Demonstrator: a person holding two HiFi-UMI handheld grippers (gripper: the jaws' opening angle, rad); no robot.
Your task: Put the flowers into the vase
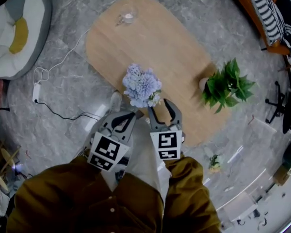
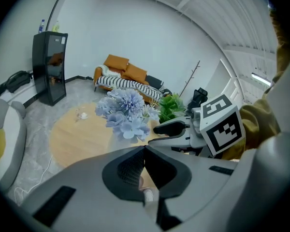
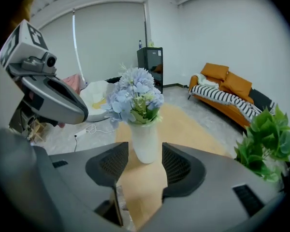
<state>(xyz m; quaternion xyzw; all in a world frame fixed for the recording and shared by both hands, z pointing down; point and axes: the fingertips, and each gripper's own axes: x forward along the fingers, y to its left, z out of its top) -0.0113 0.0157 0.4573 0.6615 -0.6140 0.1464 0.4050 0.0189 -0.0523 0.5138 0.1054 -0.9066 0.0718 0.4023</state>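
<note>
The left tongs [image 2: 145, 149] are closed, pads meeting with nothing between them. The right tongs [image 3: 145, 158] stand open and hold nothing; the vase [image 3: 146, 141] shows through their gap but lies beyond the tips, untouched. Both tongs hang just short of the vase, on the person's side of it.

The flowers [image 3: 135, 95], a pale blue bunch with some green, already sit upright in the white vase, which stands on the wooden desk [image 3: 183, 124] near its close end. By my reading the task is done: no loose stem shows on the desk around the vase, and neither pair of tongs carries one. At most, drawing the tongs away is left.

From the head view the blooms cover the vase entirely, and from the left gripper view the tongs' own body hides it. The vase is opaque, so how deep the stems sit cannot be told. A small clear thing [image 1: 127, 17] well beyond the vase is too small to identify.
</note>
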